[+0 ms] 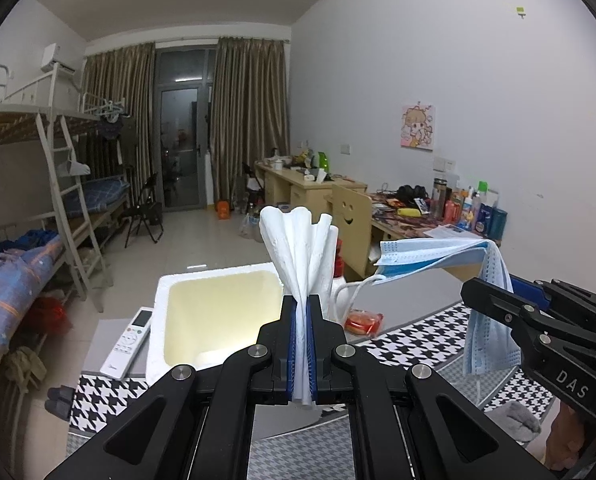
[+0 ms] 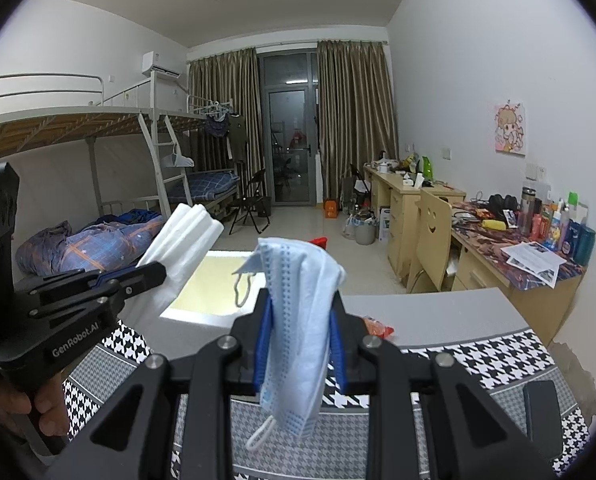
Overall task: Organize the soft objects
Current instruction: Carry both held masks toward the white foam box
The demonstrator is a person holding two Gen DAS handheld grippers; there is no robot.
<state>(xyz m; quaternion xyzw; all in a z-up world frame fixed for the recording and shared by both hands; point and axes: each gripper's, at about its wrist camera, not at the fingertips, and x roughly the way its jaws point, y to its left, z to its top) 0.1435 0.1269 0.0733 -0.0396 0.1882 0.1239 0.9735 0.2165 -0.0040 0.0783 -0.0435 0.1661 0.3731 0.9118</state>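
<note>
- The left gripper (image 1: pixel 301 320) pinches a folded white tissue (image 1: pixel 298 256). The soft paper fans out above its blue pads.
- The right gripper (image 2: pixel 299 328) squeezes a crumpled blue face mask (image 2: pixel 298 312). Its thin pleats hang down between the fingers.
- A white foam box (image 1: pixel 218 312) sits open just past both grippers, on a checked cloth (image 2: pixel 477 364).

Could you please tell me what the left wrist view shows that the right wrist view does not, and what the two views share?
Only the left wrist view shows the white remote control beside the foam box and a grey fluffy item at lower right.

Only the right wrist view shows a hand holding the left tool.

Both show the folded white tissue clamped in the left tool, the blue face mask in the right tool, the houndstooth cloth and the foam box.
</note>
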